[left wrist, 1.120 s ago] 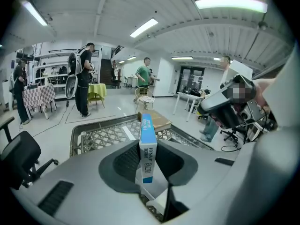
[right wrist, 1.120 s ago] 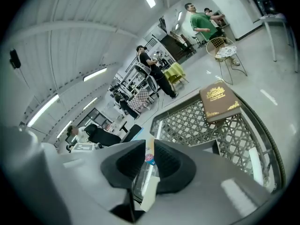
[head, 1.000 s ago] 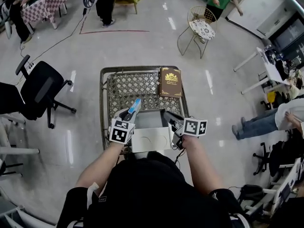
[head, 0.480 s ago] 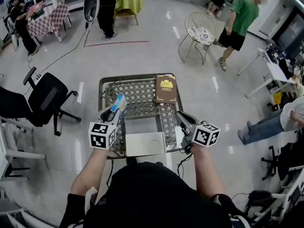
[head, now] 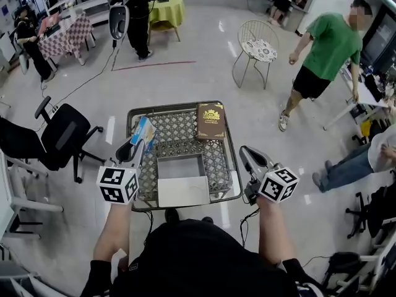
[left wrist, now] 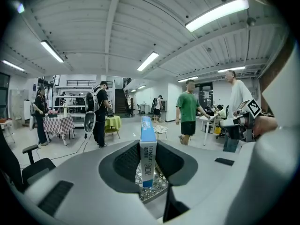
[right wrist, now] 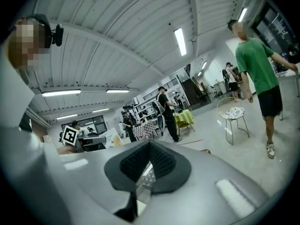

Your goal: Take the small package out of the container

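A small blue-and-white package (head: 144, 130) stands upright between the jaws of my left gripper (head: 133, 146), above the left edge of the mesh table (head: 179, 129). In the left gripper view the package (left wrist: 146, 153) is pinched edge-on between the dark pads. The container is an open white box (head: 182, 192) at the table's near edge; its inside looks bare. My right gripper (head: 246, 154) hovers off the table's right side, clear of the box. Its jaws are closing to meet, with nothing between them (right wrist: 149, 146).
A brown book (head: 210, 120) lies at the table's far right corner. A black office chair (head: 52, 135) stands to the left. A person in green (head: 328, 48) walks at the right, near a wire chair (head: 257, 39). More people stand at the back.
Both grippers have drawn back and apart from the box; the left one carried the package up and out to the left. The right jaws have closed. The person in green has walked nearer.
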### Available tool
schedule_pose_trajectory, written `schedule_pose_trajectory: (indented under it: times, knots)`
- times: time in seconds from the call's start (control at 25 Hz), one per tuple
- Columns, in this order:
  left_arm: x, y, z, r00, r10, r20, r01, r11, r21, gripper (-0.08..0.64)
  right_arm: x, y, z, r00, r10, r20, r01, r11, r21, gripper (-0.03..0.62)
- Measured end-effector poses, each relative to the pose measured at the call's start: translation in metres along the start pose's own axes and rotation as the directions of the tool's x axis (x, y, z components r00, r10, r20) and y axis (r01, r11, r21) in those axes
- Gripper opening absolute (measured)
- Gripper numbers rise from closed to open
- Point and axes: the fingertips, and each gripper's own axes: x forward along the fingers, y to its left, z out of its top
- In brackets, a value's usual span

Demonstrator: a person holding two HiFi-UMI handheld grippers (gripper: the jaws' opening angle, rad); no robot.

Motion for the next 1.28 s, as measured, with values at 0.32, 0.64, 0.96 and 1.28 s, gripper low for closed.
schedule_pose_trajectory:
  times: [0.32,0.64,0.96,1.28]
  knots:
    - [-0.026,-0.002,0.038,0.991,0.055,0.118,-0.051,0.998,-0.039,0.1,-0.016,0.011,0.03,0.996,0.029,0.087,-0.022,0.997,-0.078,0.009]
    - [-0.029,-0.006,0.032,0.989,0.057,0.137,-0.049,0.997,-0.056,0.1,-0.012,0.043,0.037,0.99,0.104,0.093,-0.084,0.976,-0.201,0.008]
    - [-0.019,-0.002,0.036,0.988,0.059,0.144,-0.052,0.997,-0.052,0.1,-0.012,0.031,0.044,0.991,0.059,0.123,-0.038,0.985,-0.17,0.008]
    - [-0.013,-0.003,0.032,0.99,0.042,0.132,-0.035,0.998,-0.058,0.098,-0.014,0.027,0.044,0.991,0.04,0.129,-0.019,0.987,-0.161,0.008]
